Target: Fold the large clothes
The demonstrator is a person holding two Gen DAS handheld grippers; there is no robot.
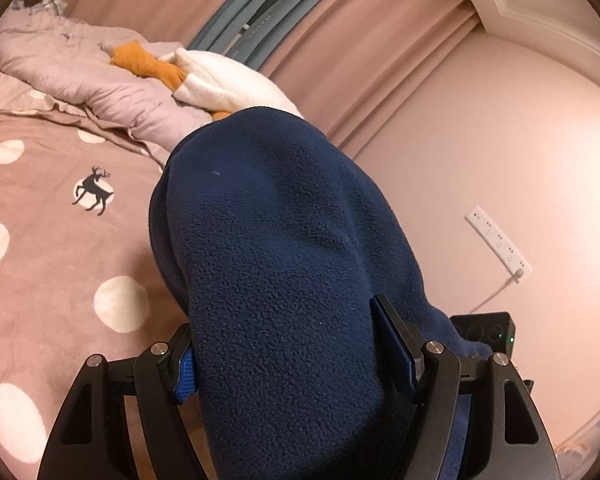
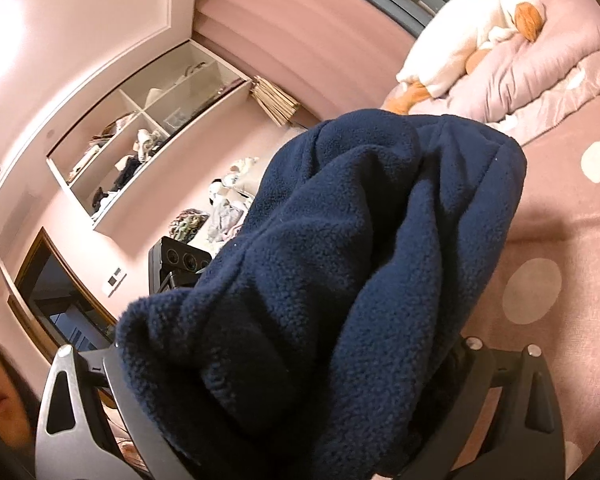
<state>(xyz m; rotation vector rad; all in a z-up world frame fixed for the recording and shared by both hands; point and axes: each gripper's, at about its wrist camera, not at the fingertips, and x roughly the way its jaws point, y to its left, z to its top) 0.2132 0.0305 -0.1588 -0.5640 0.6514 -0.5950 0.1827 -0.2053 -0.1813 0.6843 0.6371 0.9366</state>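
Note:
A thick navy fleece garment (image 1: 276, 248) is bunched up and lifted above the bed. In the left wrist view it fills the gap between my left gripper's (image 1: 292, 360) blue pads (image 1: 186, 378), which press on it from both sides. In the right wrist view the same fleece (image 2: 340, 260) rises out of my right gripper (image 2: 300, 380) and drapes over its fingers, hiding the tips. The two grippers are close together: the right one's black camera housing (image 1: 484, 330) shows just beyond the fleece, and the left one's housing (image 2: 180, 258) shows in the right wrist view.
Below lies a mauve bed sheet (image 1: 60, 240) with white dots. A rumpled lilac quilt (image 1: 100, 84) and a white-and-orange plush goose (image 2: 472, 28) lie at its far end. A power strip (image 1: 498, 242) hangs on the wall; wall shelves (image 2: 140, 136) hold clutter. A person (image 2: 0, 400) is at the lower left edge.

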